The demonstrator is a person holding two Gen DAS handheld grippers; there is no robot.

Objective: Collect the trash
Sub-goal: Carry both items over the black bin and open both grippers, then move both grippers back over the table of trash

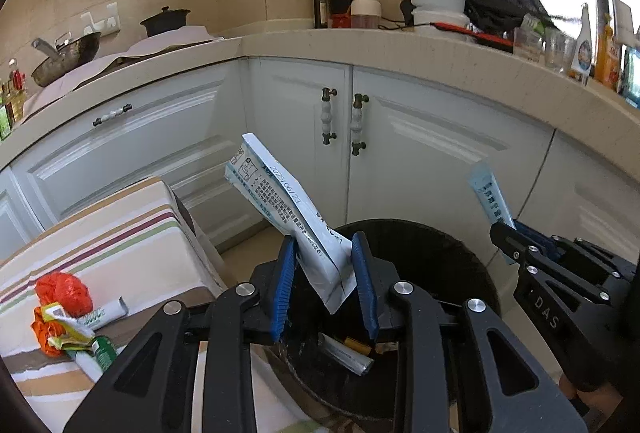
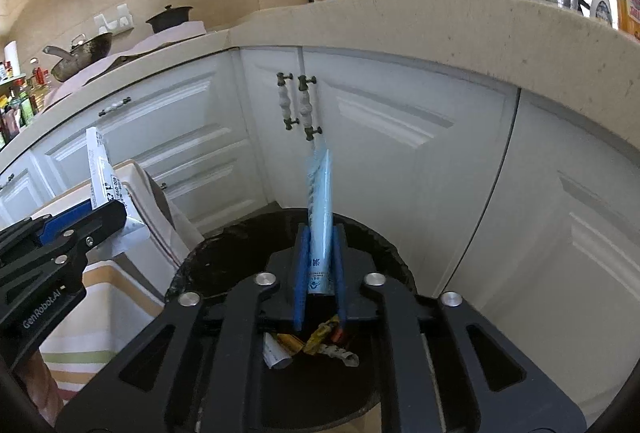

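Two grippers, two wrappers over the bin

Two grippers hang above the black trash bin [image 1: 436, 253], which stands on the floor before white cabinet doors [image 1: 420, 161]. Left gripper [image 1: 325, 283] has its jaws partly open with a white printed packet [image 1: 288, 201] slanting between them. Right gripper [image 2: 320, 273] has narrow jaws around a light-blue sachet [image 2: 320, 201]; whether either pair presses, I cannot tell. Beside the bin, more scraps [image 1: 72, 317] lie on the striped worktop [image 1: 120, 233].

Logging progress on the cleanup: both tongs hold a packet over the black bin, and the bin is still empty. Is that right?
Not quite: the bin is not empty. The right wrist view shows wrappers already lying in it. The rest stands: the left tongs and right tongs each have a packet between them above the bin.
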